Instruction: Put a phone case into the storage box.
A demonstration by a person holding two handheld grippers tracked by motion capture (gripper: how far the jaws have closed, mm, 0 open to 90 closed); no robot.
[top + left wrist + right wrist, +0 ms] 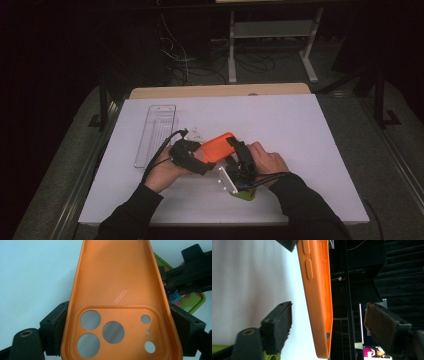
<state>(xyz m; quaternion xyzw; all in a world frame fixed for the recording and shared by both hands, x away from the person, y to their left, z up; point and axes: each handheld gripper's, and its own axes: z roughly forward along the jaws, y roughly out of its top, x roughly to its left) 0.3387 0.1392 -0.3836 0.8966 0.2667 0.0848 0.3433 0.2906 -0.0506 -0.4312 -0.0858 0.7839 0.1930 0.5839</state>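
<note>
Covering most of the counter is a white sheet, with a strip of bare pale wood at the far edge. Beyond it the room is dark, with a light-coloured frame leg and loose cables on the floor. A clear plastic tray lies near the counter's left edge, and a small clear piece sits just beside the left hand-held gripper.

Held above the middle of the counter is an orange phone case. The left hand-held gripper clamps it across the camera-hole end, its pads pressing on both long sides, with the case's inner face towards that gripper's camera. The right hand-held gripper comes in from the other side; in its own view the case stands edge-on between its two jaws, with clear gaps on both sides, so the right hand-held gripper is released and touches nothing. A green object lies on the sheet under the right hand, partly hidden.

Open white surface stretches wide to the right of the hands and across the far half. The near edge lies close under the forearms, and the tray narrows the room on the left.
</note>
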